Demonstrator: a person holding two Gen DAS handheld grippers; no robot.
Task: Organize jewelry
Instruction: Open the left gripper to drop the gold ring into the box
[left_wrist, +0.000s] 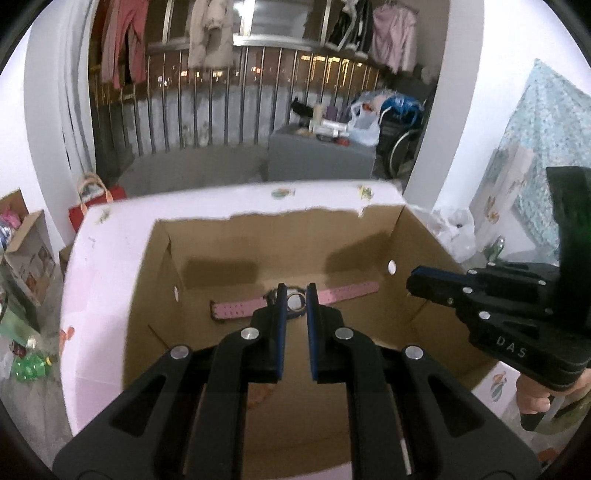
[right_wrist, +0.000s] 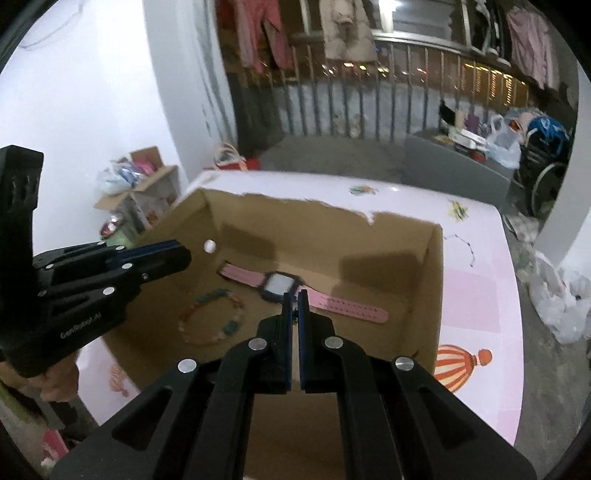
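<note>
Nearest the lens in the right wrist view, the right black two-finger gripper with blue pads (right_wrist: 294, 295) shows its jaws drawn almost together, leaving only a thin slit; a small dark speck sits in that slit at the tips, too small to identify, so whether anything is pinched cannot be told. In the left wrist view, the left black two-finger gripper with blue pads (left_wrist: 296, 291) has its jaws parted by a modest gap and grips nothing; through that gap the watch face is seen on the floor of the box beyond. Both grippers hover over the open brown cardboard box (right_wrist: 436, 280), which rests on a pink printed table top (right_wrist: 480, 295). On the box floor, toward the left gripper's side, lies a round bracelet of multicoloured beads (right_wrist: 212, 317), hidden in the left view behind that gripper. Farther in lies the pink-strapped watch with a dark square case (right_wrist: 280, 286), flat and unrolled, its long axis running across both grippers' line of approach. The watch case lies straight ahead of the left gripper's tips and just beyond and slightly left of the right gripper's tips. Judged from these positions, the left gripper is better aligned to close on the case, across the strap's width.
</note>
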